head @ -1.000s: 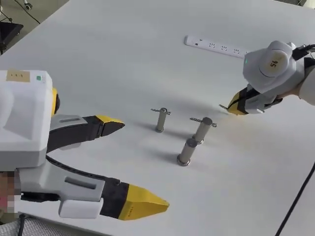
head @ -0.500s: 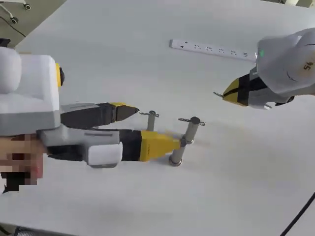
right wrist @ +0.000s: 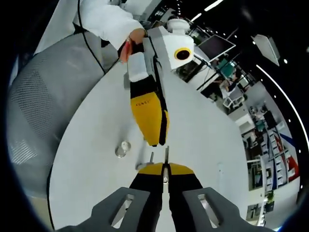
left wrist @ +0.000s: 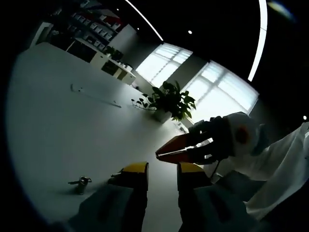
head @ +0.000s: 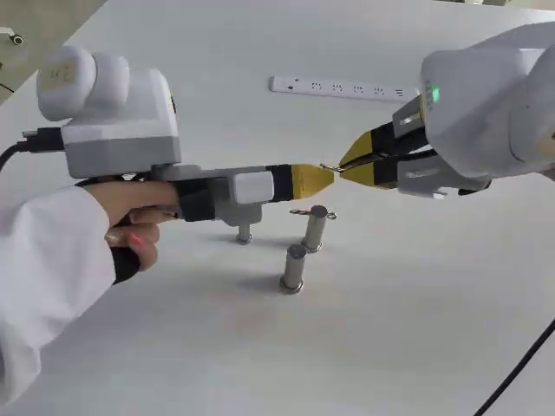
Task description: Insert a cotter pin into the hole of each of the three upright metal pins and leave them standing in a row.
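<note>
Both tongs have come up and in over the last sec. The left tongs (head: 324, 177) were low at the left and gaping. Now they're level above the table (head: 390, 338) and narrowed to a slim gap, which the left gripper view shows clearly. The right tongs (head: 352, 166) have swung in from the right, clamped on the last cotter pin (head: 334, 169). Its shank pokes out past the tips in the right gripper view (right wrist: 166, 157), and the two sets of tips are nose to nose.

I read this as a hand-off or re-grip to square the cotter pin up before it goes in, so the insertion hasn't started.

The near metal pin (head: 295, 267) is bare on top. The middle one (head: 316, 227) has its cotter pin through the hole.

Hard to see:
- The far-left pin (head: 244, 234) shows its foot only, with the head behind the left tongs. It carried a cotter pin a sec ago, but I can't confirm that now.
- I can't tell whether the left tips are touching the cotter pin yet, as it's too thin to make out.
- The row looks loose rather than straight.
- The power strip (head: 338, 87) sits well behind, clear of the work.
</note>
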Demonstrator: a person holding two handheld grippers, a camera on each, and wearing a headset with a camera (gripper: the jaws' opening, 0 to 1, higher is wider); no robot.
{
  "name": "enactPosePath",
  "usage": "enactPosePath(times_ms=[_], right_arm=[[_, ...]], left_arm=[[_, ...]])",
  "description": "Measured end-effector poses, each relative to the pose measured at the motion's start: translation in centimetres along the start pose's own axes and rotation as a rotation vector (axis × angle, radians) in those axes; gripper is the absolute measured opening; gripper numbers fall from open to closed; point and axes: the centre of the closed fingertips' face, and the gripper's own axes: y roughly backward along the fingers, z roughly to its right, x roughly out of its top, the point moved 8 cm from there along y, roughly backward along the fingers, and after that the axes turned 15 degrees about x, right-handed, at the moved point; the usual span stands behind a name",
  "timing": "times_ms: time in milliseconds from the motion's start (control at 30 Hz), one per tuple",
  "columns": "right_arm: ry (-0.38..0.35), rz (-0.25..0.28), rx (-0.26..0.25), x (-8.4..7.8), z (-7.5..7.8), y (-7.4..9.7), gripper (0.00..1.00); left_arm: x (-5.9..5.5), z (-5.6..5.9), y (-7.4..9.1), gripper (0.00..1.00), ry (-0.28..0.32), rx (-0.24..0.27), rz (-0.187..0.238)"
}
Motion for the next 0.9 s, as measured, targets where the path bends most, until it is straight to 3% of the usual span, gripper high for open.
enactPosePath(times_ms=[367, 767, 900], right_arm=[[0.007, 0.020, 0.011, 0.6, -0.6, -0.2, 0.00], [0.017, 0.017, 0.018, 1.0, -1.0, -0.1, 0.00], [0.022, 0.016, 0.026, 1.1, -1.3, -0.1, 0.00]], left_arm=[[-0.4, -0.2, -0.8, 0.03, 0.029, -0.015, -0.052], [-0.5, -0.4, -0.6, 0.01, 0.041, -0.031, -0.078], [-0.7, -0.3, -0.5, 0.00, -0.005, -0.025, -0.076]])
